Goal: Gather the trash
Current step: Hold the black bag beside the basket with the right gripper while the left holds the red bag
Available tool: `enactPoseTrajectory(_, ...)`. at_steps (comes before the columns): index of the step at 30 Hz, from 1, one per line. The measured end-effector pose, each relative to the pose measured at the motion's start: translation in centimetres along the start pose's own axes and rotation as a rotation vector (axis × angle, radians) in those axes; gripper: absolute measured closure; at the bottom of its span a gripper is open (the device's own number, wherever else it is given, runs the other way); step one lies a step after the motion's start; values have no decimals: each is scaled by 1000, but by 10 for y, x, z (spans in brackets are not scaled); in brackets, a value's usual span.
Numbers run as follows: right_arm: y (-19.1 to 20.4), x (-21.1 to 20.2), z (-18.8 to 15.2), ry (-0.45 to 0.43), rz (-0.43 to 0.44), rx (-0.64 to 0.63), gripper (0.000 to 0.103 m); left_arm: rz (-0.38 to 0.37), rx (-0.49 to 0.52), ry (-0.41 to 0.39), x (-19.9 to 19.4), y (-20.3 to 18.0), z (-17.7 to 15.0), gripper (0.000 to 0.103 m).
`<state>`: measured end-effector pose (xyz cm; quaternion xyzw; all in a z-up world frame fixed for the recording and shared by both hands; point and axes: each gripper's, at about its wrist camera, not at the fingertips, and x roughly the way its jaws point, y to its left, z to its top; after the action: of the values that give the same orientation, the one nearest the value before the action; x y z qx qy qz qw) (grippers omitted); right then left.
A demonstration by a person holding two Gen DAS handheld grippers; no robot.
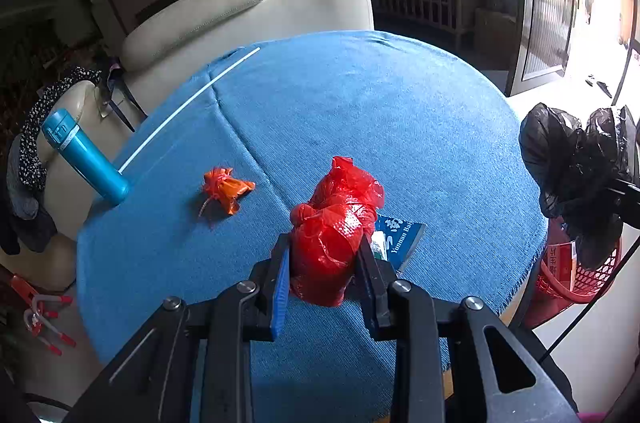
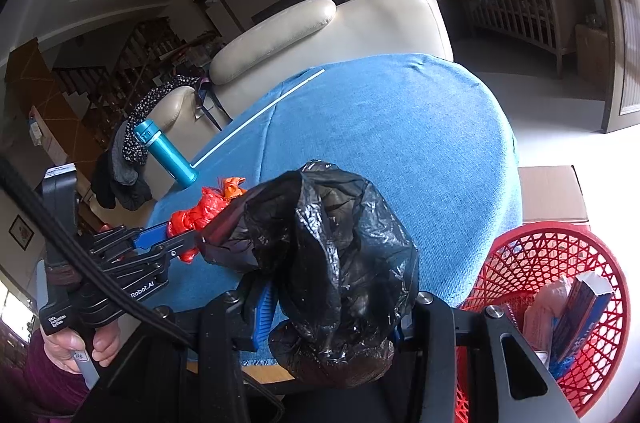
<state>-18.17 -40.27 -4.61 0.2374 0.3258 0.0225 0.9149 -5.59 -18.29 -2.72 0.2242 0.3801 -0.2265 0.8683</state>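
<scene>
We've got the left gripper (image 1: 325,255) clamped on a crumpled red bag (image 1: 336,227) just above the blue tablecloth (image 1: 360,111), and the right gripper (image 2: 332,307) squeezing a black bag (image 2: 332,263) next to the red basket (image 2: 532,255). A small orange bag (image 1: 225,189) sits on the cloth near a teal bottle (image 1: 84,155).
</scene>
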Motion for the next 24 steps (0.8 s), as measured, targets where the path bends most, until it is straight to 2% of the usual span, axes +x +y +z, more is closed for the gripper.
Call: enactPoseTrajectory(24, -5, -3, -1, -10, -5, 22, 57, 0, 27, 11, 2, -10, 1, 71)
